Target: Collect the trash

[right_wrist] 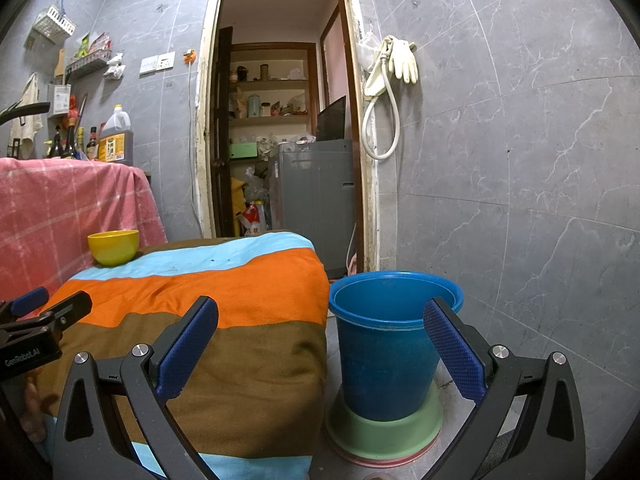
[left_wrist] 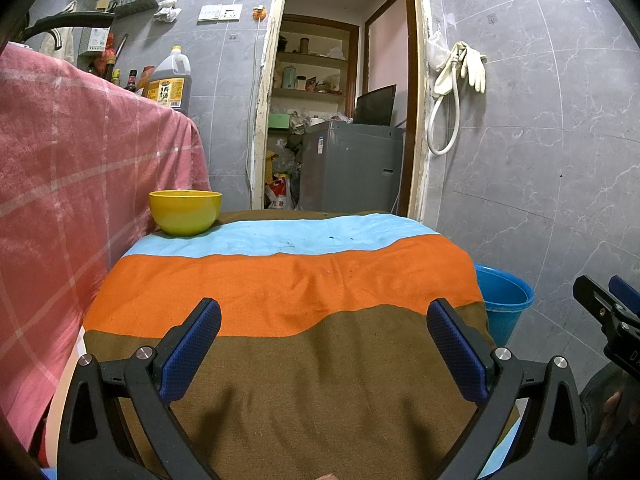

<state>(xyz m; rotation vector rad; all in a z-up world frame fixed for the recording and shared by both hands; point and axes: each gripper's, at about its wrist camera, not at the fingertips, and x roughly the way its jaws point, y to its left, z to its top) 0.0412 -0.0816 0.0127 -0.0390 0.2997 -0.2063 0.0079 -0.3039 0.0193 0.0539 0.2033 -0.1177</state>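
Honestly the main risk I'm seeing here is that nothing obviously trashy is showing on the desk (left_wrist: pixel 280 280), so either claw could be heading for the wrong thing, like the yellow bowl (left_wrist: pixel 185 212) sitting at the far left corner, touching the pink cloth (left_wrist: pixel 60 152). The left claw (left_wrist: pixel 324 344) is hovering wide open and empty over the striped cover, and the right claw (right_wrist: pixel 320 344) is gaping open too, holding nothing, pointing at the blue bin (right_wrist: pixel 384 344) standing on the floor just beside the desk. A clumsy swing could be tipping that bin, since it's perching on a green base (right_wrist: pixel 384 436). The bin's inside is hiding from both views, so I can't tell what's already in there, and the near desk edge is getting cut off by the claws
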